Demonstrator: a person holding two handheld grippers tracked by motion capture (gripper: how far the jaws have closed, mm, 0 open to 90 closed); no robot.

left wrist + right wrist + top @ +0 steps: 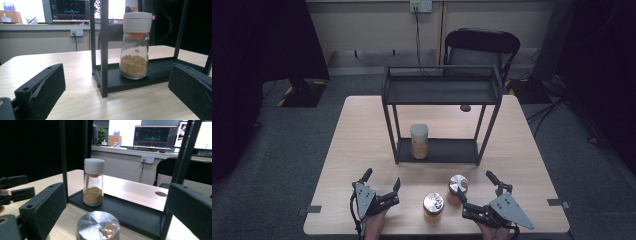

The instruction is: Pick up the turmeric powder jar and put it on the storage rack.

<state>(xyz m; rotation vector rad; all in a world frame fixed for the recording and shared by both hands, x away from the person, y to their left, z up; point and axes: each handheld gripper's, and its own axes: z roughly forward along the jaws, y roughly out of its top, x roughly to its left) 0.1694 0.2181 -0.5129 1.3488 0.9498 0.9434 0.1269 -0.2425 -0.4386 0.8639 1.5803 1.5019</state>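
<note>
Wooden table [362, 135] bears a black rack [439, 120]; a white-capped jar [419, 141] stands on its bottom shelf. Left gripper [382, 186] and right gripper [473, 186] both gape wide, empty. Two steel-lidded jars, one [458, 187] between the right jaws, the other [433, 207] beside it.

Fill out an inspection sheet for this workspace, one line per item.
Surface: light wooden table, bare except for the rack and jars.
Job's things: two silver-lidded jars, one near the front edge, one just ahead of the right claw; white-lidded jar of brown powder upright on the lower shelf of the black rack.
Clutter: nothing seen.
Grippers: left claw open, holding nothing; right claw open, the nearer silver lid between its jaws in the right gripper view.
Cables: one from the wall socket; more on the floor at right.
Surroundings: black chair behind the table, grey carpet, dark curtains.
</note>
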